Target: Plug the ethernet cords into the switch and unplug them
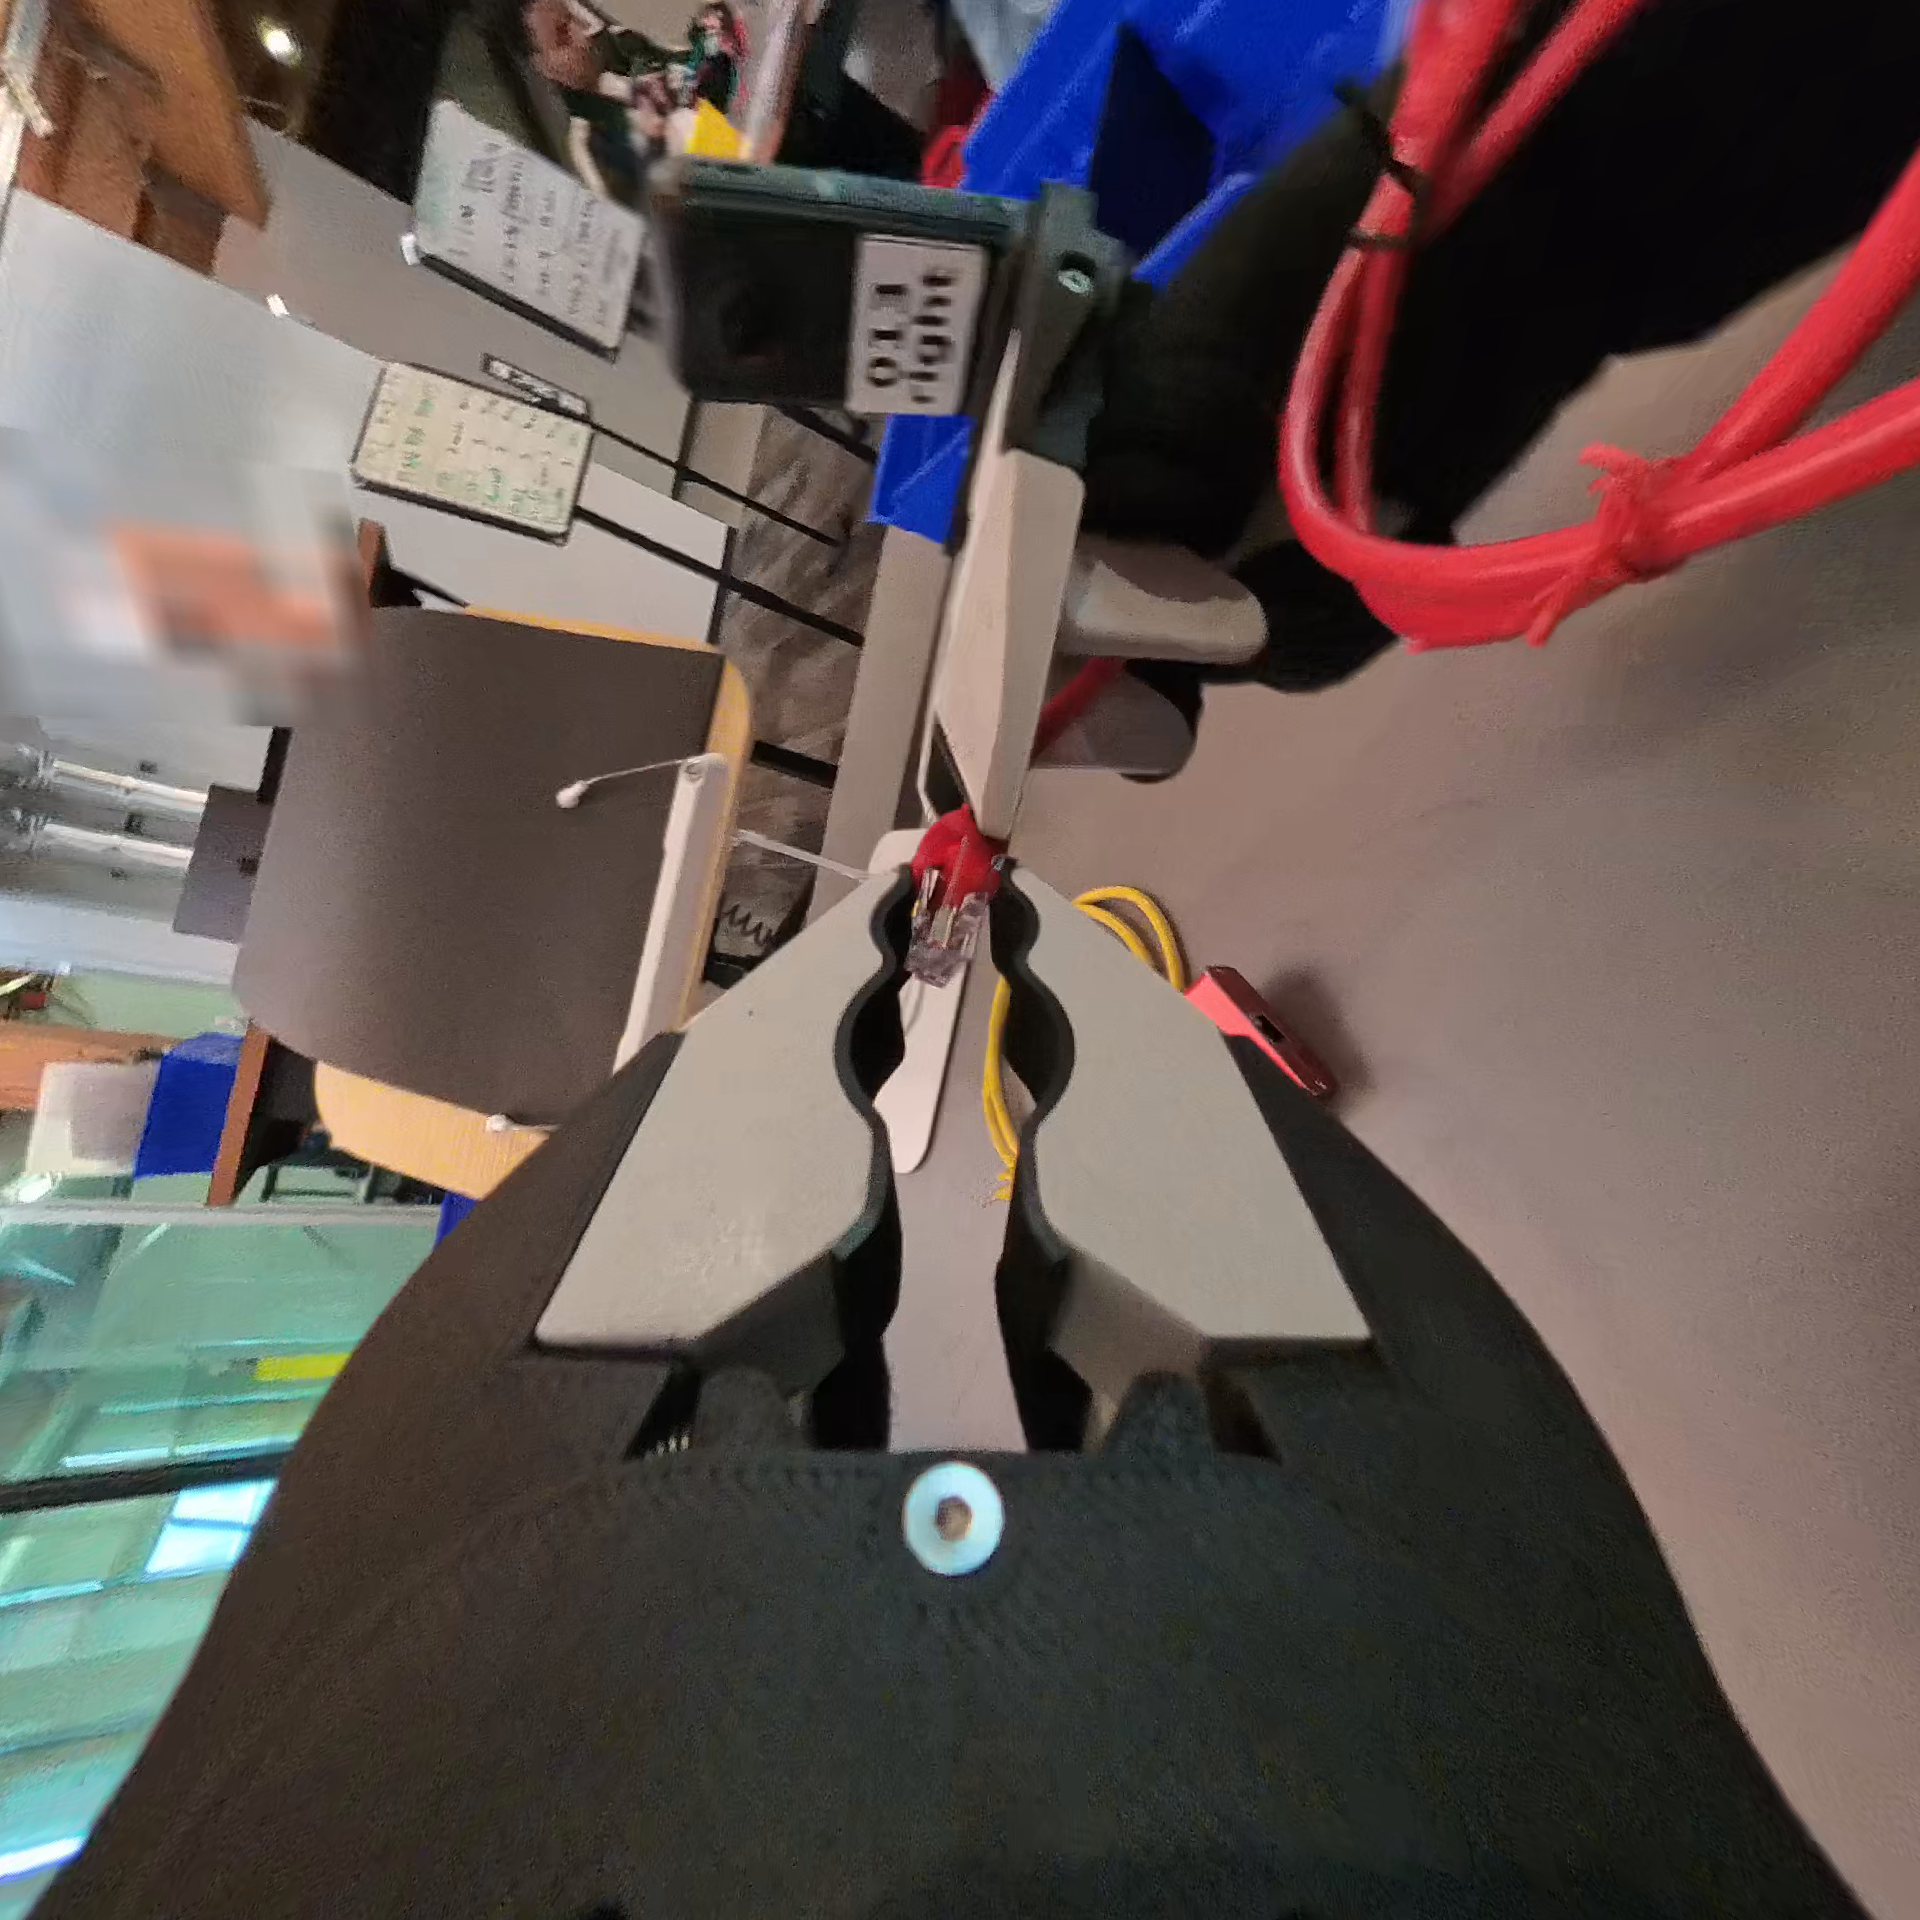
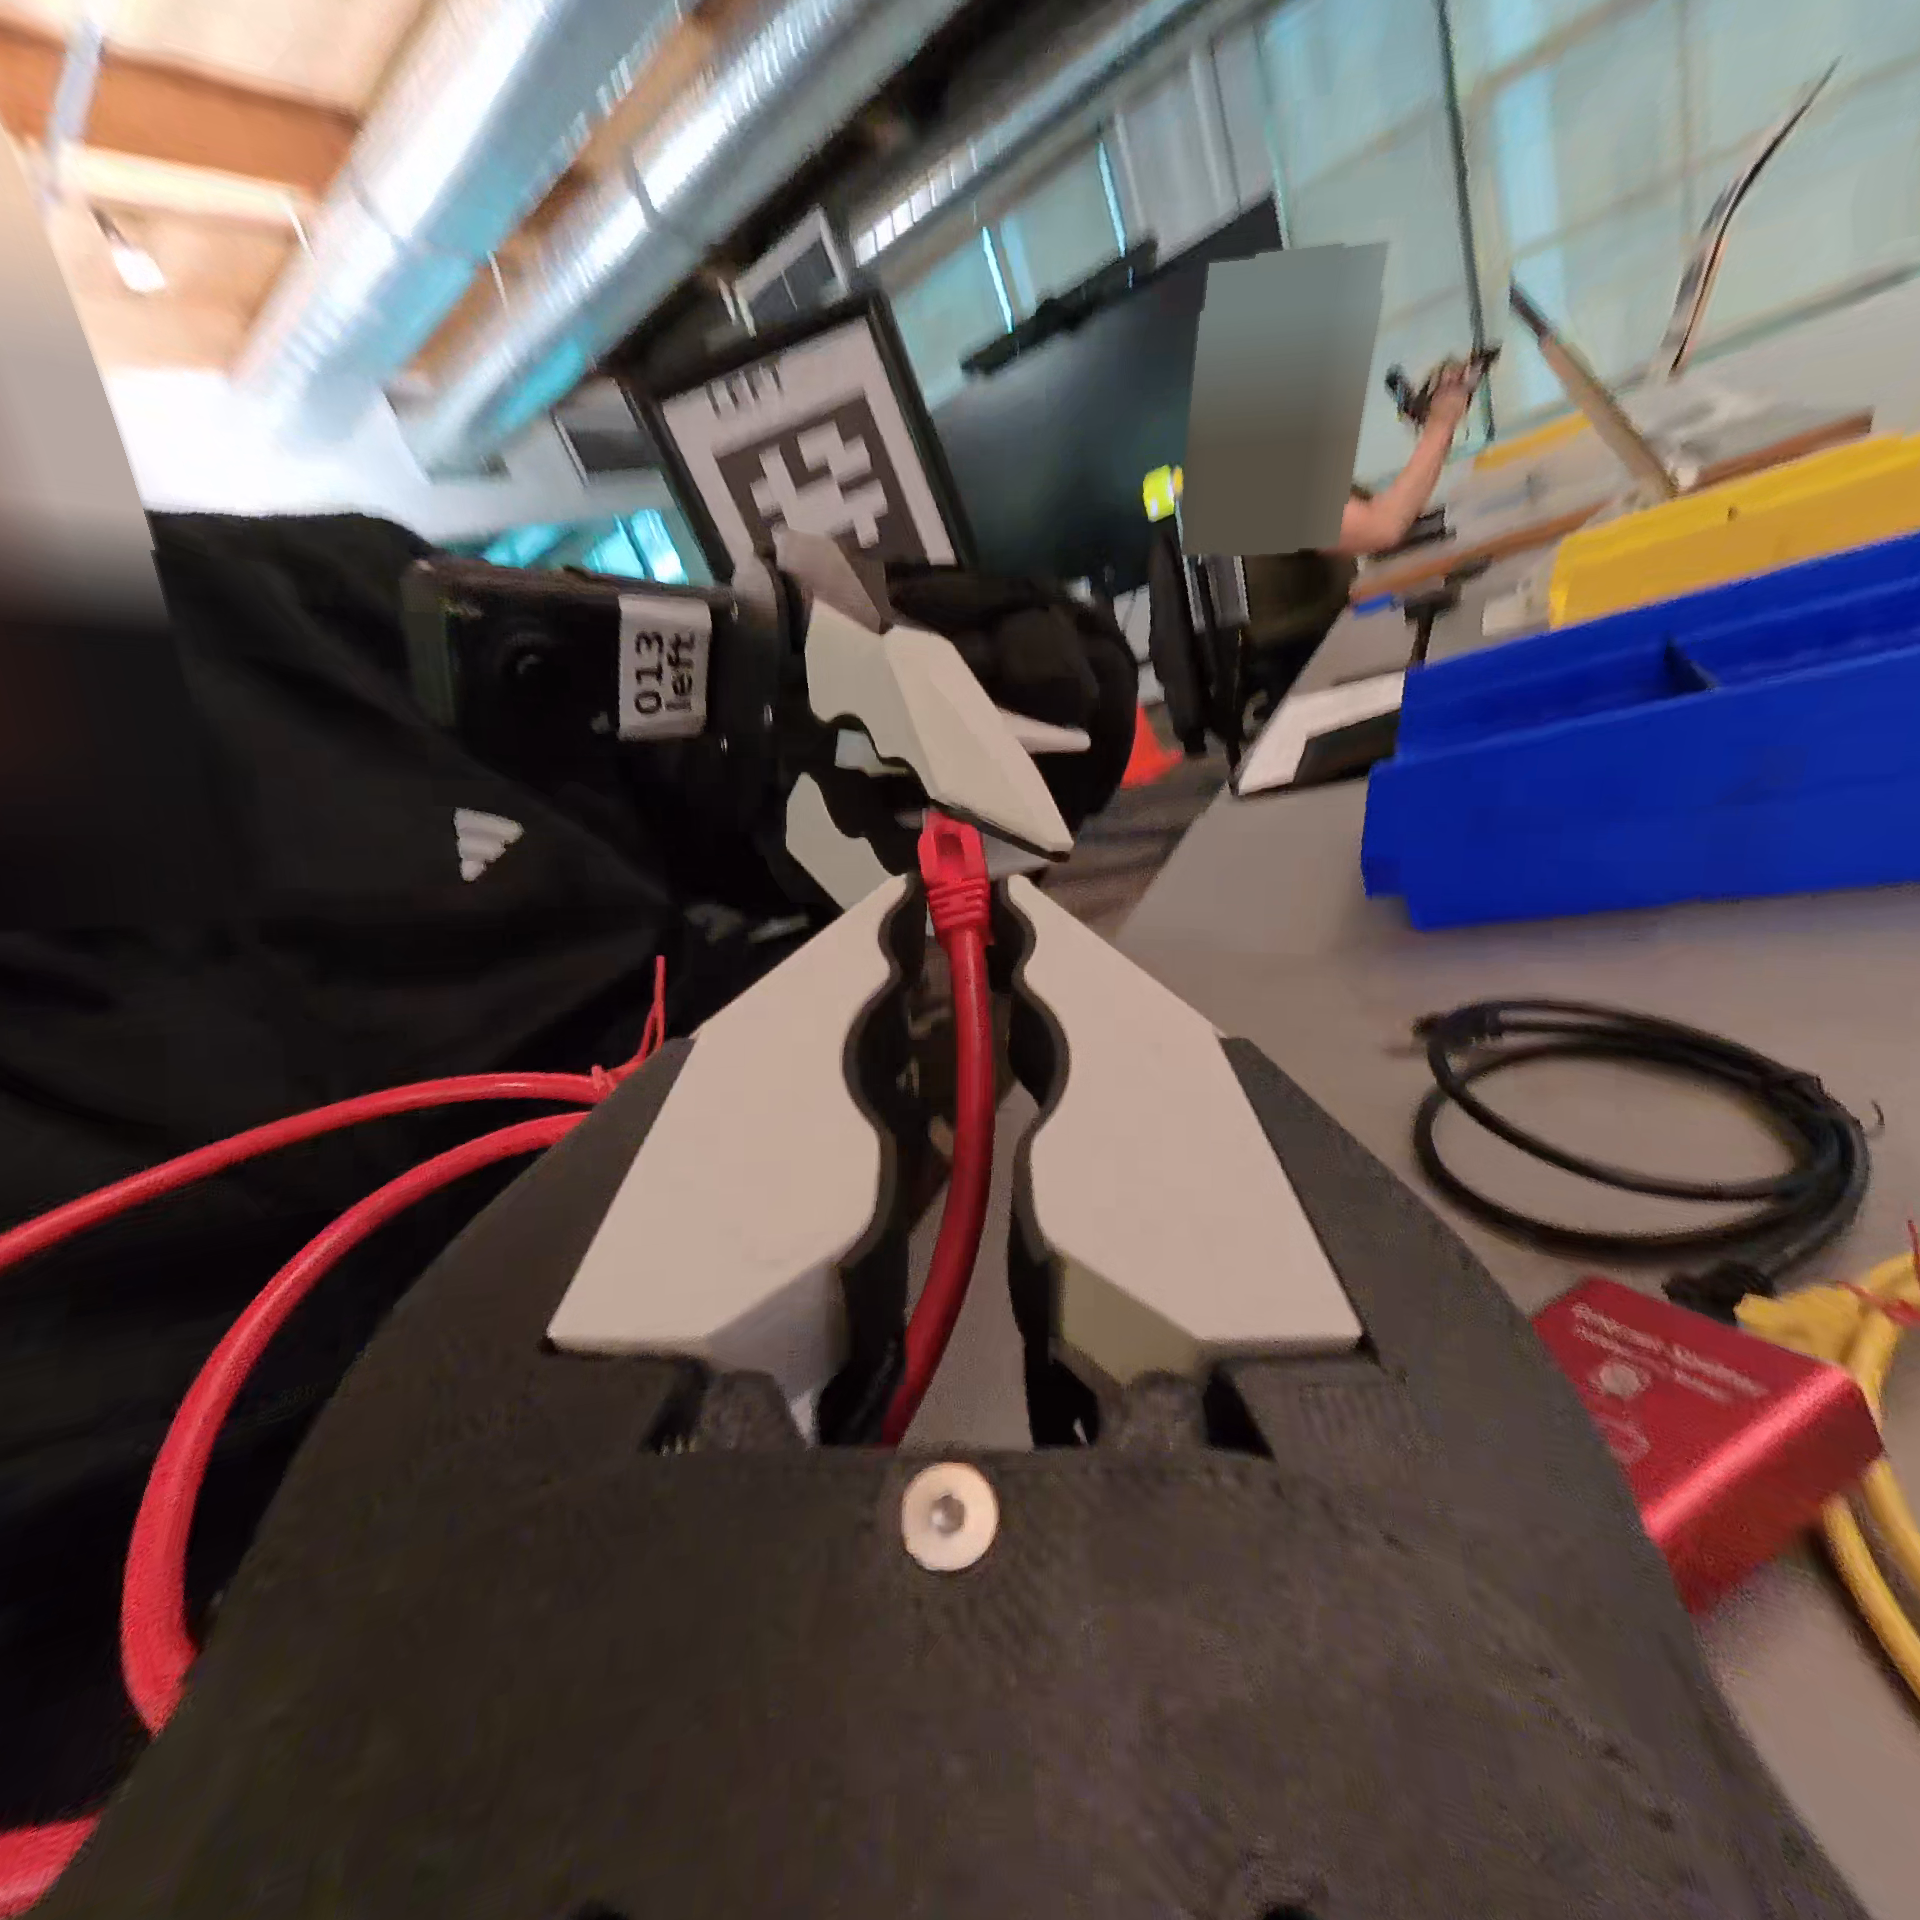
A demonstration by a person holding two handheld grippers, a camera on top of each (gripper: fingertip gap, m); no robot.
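The red ethernet cord point(image 2: 961, 1091) is held up between both grippers, above the table. My right gripper point(image 2: 958, 883) is shut on the cord's red boot point(image 2: 951, 873), and the cable runs back between its fingers. My left gripper point(image 1: 951, 888) is shut on the clear plug point(image 1: 943, 935) at the cord's end. Each gripper also shows in the other's view, tip to tip: the right gripper point(image 1: 977, 826) and the left gripper point(image 2: 1044, 836). The rest of the cord hangs in tied loops point(image 1: 1558, 561). The small red switch point(image 2: 1704, 1434) lies on the grey table point(image 2: 1299, 987) and also shows in the left wrist view point(image 1: 1262, 1029).
A yellow cord point(image 2: 1870, 1558) lies against the switch; I cannot tell whether it is plugged in. A coiled black cord point(image 2: 1642, 1122) lies beyond it. A blue bin point(image 2: 1662, 748) and a yellow bin point(image 2: 1714, 520) stand at the back right. A person in black clothing point(image 2: 312, 883) is at the left. Both grippers' tips are close together, under 4 cm apart. Left tips and right tips are each some 20 cm from the small red switch point(image 2: 1704, 1434).
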